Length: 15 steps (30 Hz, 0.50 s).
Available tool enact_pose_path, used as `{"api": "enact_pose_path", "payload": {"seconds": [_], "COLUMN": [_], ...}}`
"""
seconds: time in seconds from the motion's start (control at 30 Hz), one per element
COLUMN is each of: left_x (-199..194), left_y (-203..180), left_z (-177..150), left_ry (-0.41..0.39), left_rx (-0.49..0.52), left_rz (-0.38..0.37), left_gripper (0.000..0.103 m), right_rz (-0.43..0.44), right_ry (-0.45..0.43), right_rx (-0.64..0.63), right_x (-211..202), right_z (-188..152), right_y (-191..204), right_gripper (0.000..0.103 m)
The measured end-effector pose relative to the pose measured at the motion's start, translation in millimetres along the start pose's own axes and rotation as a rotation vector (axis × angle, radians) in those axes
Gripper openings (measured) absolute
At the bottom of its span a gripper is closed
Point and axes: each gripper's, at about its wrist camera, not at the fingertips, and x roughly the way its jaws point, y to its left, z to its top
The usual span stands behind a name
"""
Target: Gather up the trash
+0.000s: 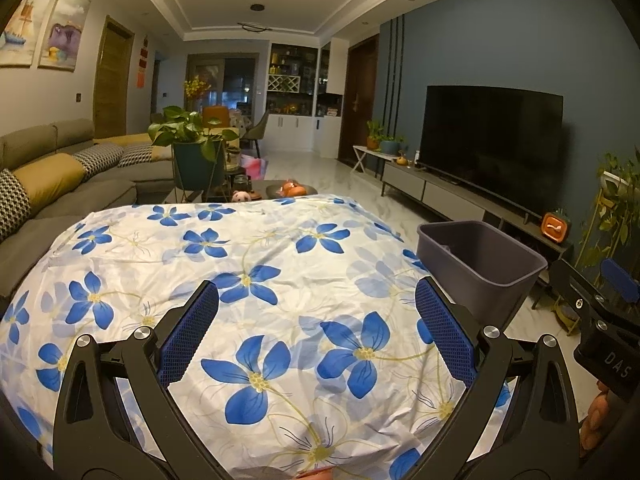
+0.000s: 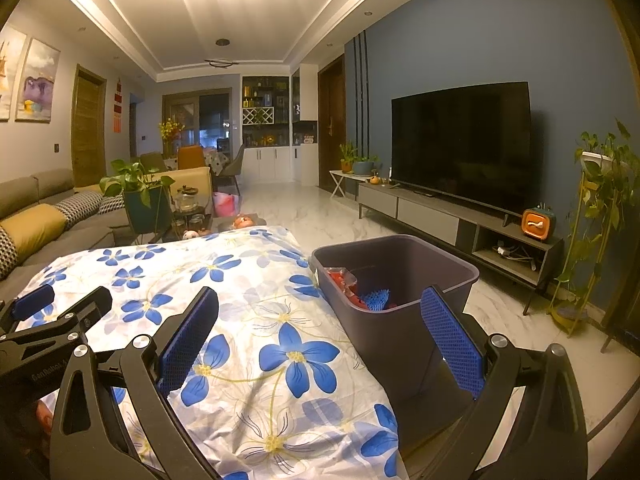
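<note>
Left hand-held gripper: jaws spread wide, nothing between the blue pads, hovering over the surface, which is covered with a white cloth printed with blue flowers. Right hand-held gripper: also spread wide and empty, one finger over the cloth, the other in front of the bin wall.

Both sit side by side. The right one shows at the right edge of the left wrist view; the left one shows at the left edge of the right wrist view.

Dark grey plastic bin stands just beside the right edge of the surface; whether it rests on the floor or on something else, cannot tell. Its rim is about level with the cloth. Inside it, seen from the right wrist: red crumpled trash against the near-left wall and a blue spiky piece next to it, lower in the bin. From the left wrist view the bin's contents are mostly hidden by its wall.

Cloth is wrinkled; no loose items visible on the part in view.

Background: grey sofa with yellow and patterned cushions at left, potted plant beyond the far end of the surface, dark TV on a low cabinet against the blue wall, orange gadget on the cabinet top, marble-look floor.
</note>
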Motion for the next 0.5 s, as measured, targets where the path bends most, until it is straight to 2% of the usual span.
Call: {"api": "enact_pose_path", "payload": {"seconds": [0.5], "left_x": [-1.6], "left_y": [-3.4], "left_z": [1.6], "left_ry": [0.001], "left_rx": [-0.001], "left_rz": [-0.005], "left_gripper": [0.097], "right_rz": [0.000], "right_ry": [-0.002], "right_rx": [0.000], "right_x": [-0.1], "right_z": [-0.2], "right_y": [-1.5], "right_gripper": [0.097]}}
